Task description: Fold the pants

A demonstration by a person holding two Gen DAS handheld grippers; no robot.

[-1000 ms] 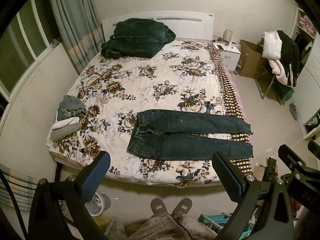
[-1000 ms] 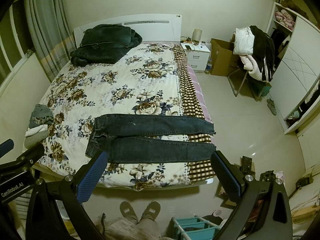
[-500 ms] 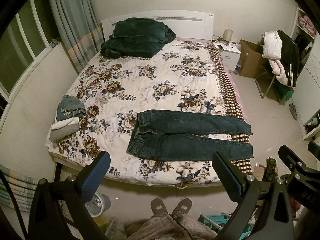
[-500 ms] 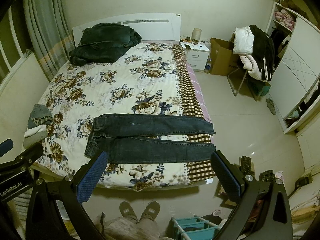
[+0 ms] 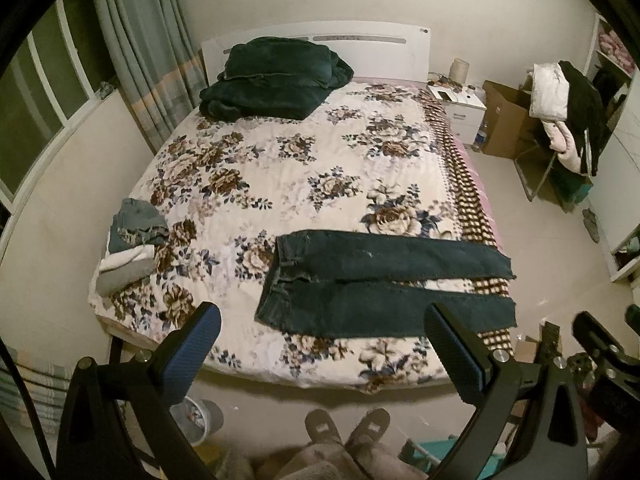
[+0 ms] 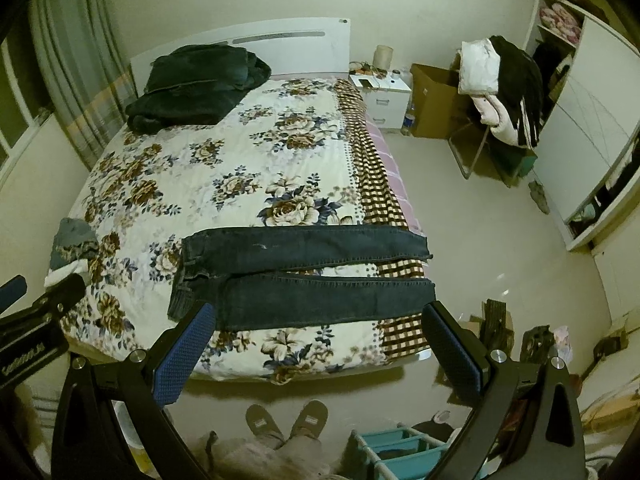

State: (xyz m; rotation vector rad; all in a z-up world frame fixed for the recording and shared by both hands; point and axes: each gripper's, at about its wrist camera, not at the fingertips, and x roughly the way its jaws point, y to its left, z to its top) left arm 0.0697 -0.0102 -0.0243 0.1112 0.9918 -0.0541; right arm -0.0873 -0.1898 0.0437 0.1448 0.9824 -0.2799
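Tools (image 5: 320,344) (image 6: 316,340) high above flat pants (image 5: 384,284), jaws spread wide.

We see a dark green blanket (image 5: 276,78) at eleven o'clock on the floral bedspread (image 5: 304,168), a nightstand (image 5: 460,114) at one.

One pair of pants (image 5: 384,284), one dark blanket (image 5: 276,80), one small pile of clothes (image 5: 130,244), one bed (image 5: 280,168), one nightstand (image 5: 460,112), two slippers (image 5: 346,426).

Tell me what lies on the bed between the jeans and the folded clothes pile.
Only bare floral bedspread separates the jeans from the folded clothes pile; the left wrist view shows it.
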